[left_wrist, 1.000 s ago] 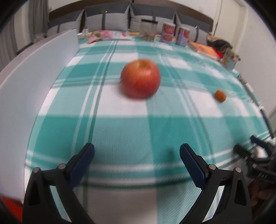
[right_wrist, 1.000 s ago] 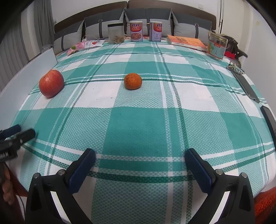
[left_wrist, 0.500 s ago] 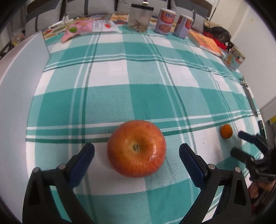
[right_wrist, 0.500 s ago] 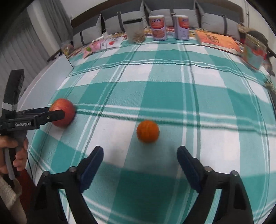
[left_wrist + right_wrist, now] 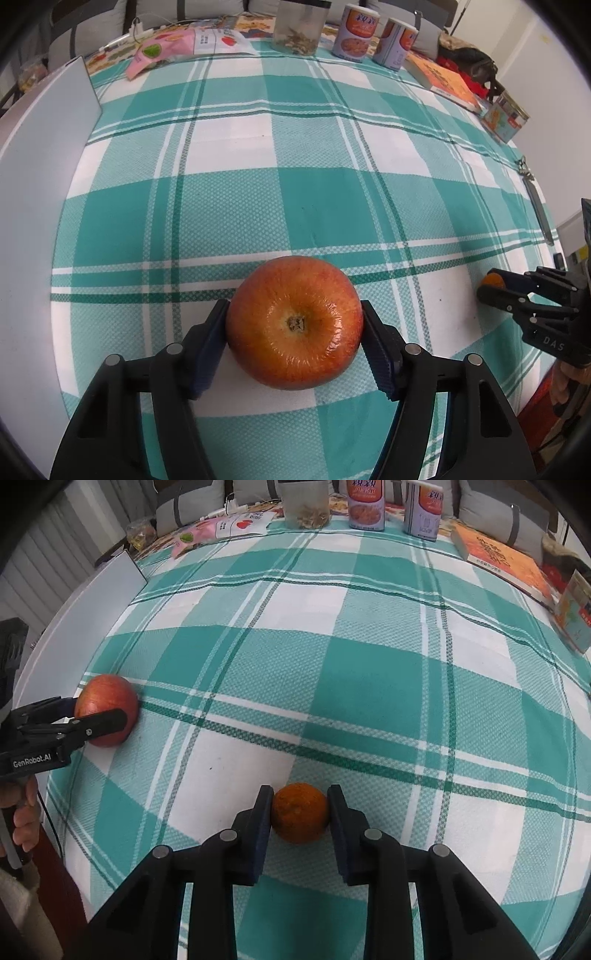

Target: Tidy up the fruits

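Resting on woven checked cloth (image 5: 229, 218), the left claw (image 5: 294, 334) pinches a glossy apple (image 5: 294, 322), the right claw (image 5: 300, 810) a dimpled orange (image 5: 300, 812).

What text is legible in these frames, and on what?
"GenRobot.AI": body of the left gripper, right wrist view.
"DAS": body of the right gripper, left wrist view; the rest is cut off.
Cans: large characters, not readable to me.
Orange book, pink packet, box: print too small or blurred.
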A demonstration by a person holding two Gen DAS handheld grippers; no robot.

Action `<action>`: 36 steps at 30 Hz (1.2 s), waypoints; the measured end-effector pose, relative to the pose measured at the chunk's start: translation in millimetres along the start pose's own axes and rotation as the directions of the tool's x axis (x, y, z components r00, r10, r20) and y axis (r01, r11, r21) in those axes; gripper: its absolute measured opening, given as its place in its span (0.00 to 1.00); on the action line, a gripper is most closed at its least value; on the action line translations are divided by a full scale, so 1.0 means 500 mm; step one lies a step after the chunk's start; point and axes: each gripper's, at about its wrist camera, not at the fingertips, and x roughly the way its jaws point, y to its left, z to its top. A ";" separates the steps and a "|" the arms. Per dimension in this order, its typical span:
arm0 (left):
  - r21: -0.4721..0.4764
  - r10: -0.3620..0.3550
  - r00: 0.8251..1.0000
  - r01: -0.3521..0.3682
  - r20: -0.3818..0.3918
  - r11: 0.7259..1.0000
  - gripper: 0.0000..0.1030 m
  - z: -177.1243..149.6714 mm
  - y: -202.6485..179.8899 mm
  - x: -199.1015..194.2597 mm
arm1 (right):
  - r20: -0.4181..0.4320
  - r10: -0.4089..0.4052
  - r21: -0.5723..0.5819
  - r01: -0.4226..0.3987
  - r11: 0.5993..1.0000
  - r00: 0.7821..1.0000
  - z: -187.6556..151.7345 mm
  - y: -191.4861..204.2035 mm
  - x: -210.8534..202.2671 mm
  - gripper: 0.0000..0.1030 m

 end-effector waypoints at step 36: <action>-0.540 0.172 0.981 -0.191 -0.087 0.819 0.68 -0.096 0.698 -0.172 | -0.151 0.147 -0.579 -0.208 0.788 0.978 0.335 0.918 0.115 0.29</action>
